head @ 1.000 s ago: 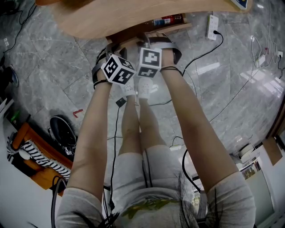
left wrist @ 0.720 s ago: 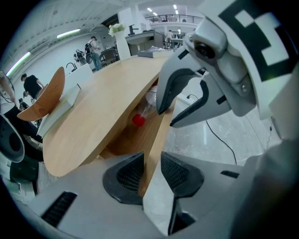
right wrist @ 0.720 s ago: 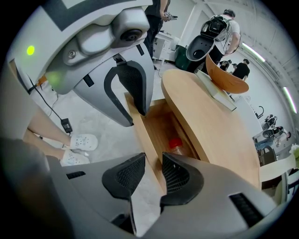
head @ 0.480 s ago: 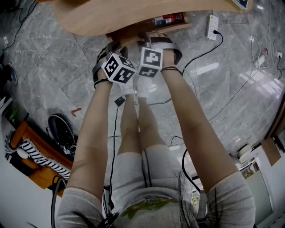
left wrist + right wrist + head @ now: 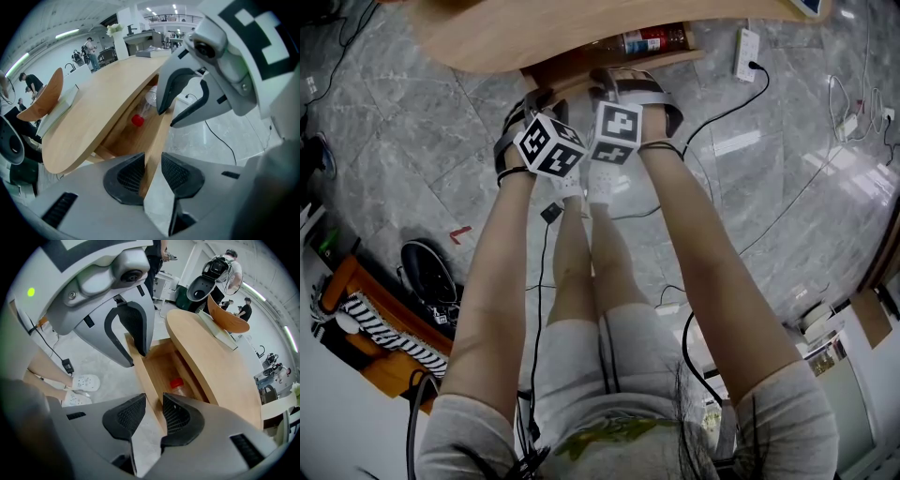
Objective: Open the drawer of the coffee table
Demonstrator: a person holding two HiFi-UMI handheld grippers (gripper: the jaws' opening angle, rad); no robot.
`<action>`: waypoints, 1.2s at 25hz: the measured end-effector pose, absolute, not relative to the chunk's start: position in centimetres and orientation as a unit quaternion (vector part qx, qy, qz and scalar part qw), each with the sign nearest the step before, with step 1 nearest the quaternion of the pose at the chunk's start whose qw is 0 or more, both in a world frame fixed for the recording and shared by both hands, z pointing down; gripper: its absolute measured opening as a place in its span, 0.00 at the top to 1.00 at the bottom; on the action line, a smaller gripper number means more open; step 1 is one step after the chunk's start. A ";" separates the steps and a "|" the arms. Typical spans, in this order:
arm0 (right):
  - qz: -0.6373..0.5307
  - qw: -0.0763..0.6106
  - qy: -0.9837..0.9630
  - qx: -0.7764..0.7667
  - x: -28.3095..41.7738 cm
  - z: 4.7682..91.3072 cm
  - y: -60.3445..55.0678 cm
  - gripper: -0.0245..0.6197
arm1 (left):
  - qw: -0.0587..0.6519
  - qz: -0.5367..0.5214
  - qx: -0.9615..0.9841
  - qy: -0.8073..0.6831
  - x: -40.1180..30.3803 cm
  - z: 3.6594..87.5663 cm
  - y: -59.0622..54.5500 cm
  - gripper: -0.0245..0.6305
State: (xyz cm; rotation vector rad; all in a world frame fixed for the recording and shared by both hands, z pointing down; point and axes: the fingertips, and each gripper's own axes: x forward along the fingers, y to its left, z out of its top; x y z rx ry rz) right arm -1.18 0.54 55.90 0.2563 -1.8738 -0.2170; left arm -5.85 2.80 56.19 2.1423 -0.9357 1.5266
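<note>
The coffee table [image 5: 534, 33] has a light wooden top. Its drawer stands partly pulled out beneath it, and a bottle with a red cap [image 5: 652, 40] lies inside. Both grippers point steeply down at the drawer front [image 5: 581, 73], side by side. My left gripper [image 5: 150, 174] is shut on the top edge of the drawer front [image 5: 159, 136], with the board between its pads. My right gripper [image 5: 153, 416] is shut on the same board [image 5: 140, 366], just to the right. The red cap [image 5: 177, 386] shows behind that board.
Grey marble floor with several cables and a power strip [image 5: 748, 54]. My feet in white shoes [image 5: 591, 183] stand just below the drawer. A wooden crate with a striped cloth [image 5: 375, 328] sits at the left. A curved wooden piece [image 5: 229, 317] rests on the tabletop.
</note>
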 end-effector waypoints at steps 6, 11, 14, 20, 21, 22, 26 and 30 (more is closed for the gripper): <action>-0.093 0.579 -0.802 0.112 -0.9 56.0 1.1 0.80 | 0.173 0.537 0.756 -0.333 -5.6 56.2 3.4 0.78; -0.096 0.579 -0.802 0.113 -0.8 55.9 1.4 0.80 | 0.168 0.537 0.758 -0.330 -5.5 56.2 3.7 0.79; -0.097 0.580 -0.801 0.111 -0.6 56.0 1.9 0.80 | 0.167 0.538 0.760 -0.324 -5.2 56.3 4.2 0.79; -0.092 0.579 -0.802 0.111 -0.3 56.1 2.5 0.80 | 0.172 0.542 0.757 -0.322 -4.9 56.4 4.8 0.79; -0.091 0.579 -0.802 0.111 -0.2 56.2 2.5 0.80 | 0.172 0.542 0.757 -0.321 -4.8 56.4 4.9 0.79; -0.089 0.579 -0.802 0.112 -0.1 56.2 2.6 0.80 | 0.172 0.543 0.757 -0.320 -4.8 56.4 5.0 0.79; -0.084 0.579 -0.803 0.112 -0.1 56.2 2.9 0.80 | 0.173 0.541 0.757 -0.322 -4.7 56.4 5.2 0.79; -0.083 0.580 -0.803 0.110 0.1 56.2 3.0 0.80 | 0.171 0.542 0.758 -0.321 -4.6 56.4 5.3 0.79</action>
